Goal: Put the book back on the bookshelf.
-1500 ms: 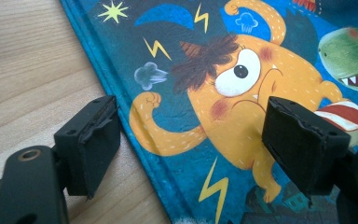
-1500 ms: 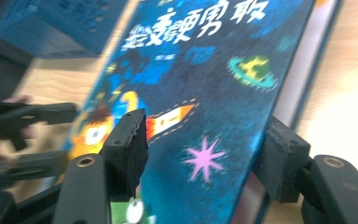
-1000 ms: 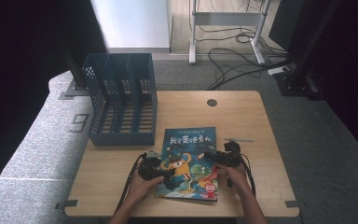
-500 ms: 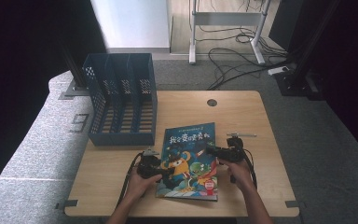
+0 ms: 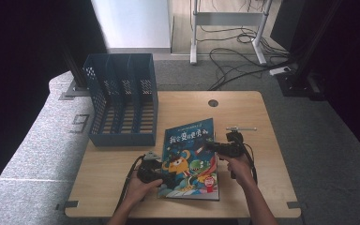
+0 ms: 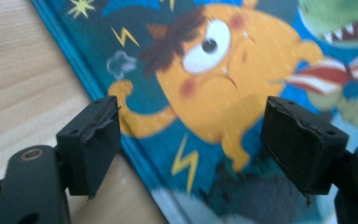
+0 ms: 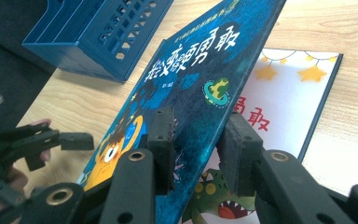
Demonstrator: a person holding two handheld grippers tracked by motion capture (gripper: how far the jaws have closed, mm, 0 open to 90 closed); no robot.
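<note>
pale wooden bench point(image 5: 122, 187) on grey carpet, blue file rack point(image 5: 122, 101) left of children's picture book point(image 5: 190, 161), right tongs point(image 7: 196, 140) closing on its lifted front cover, left tongs point(image 6: 193, 140) wide over its left edge

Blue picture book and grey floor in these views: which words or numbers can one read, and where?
"勇敢": last white title characters on the blue picture book; earlier ones unclear.
"勇敢": red, on its white inner page.
"9": grey floor mat.
Cover's small print: too small.
</note>
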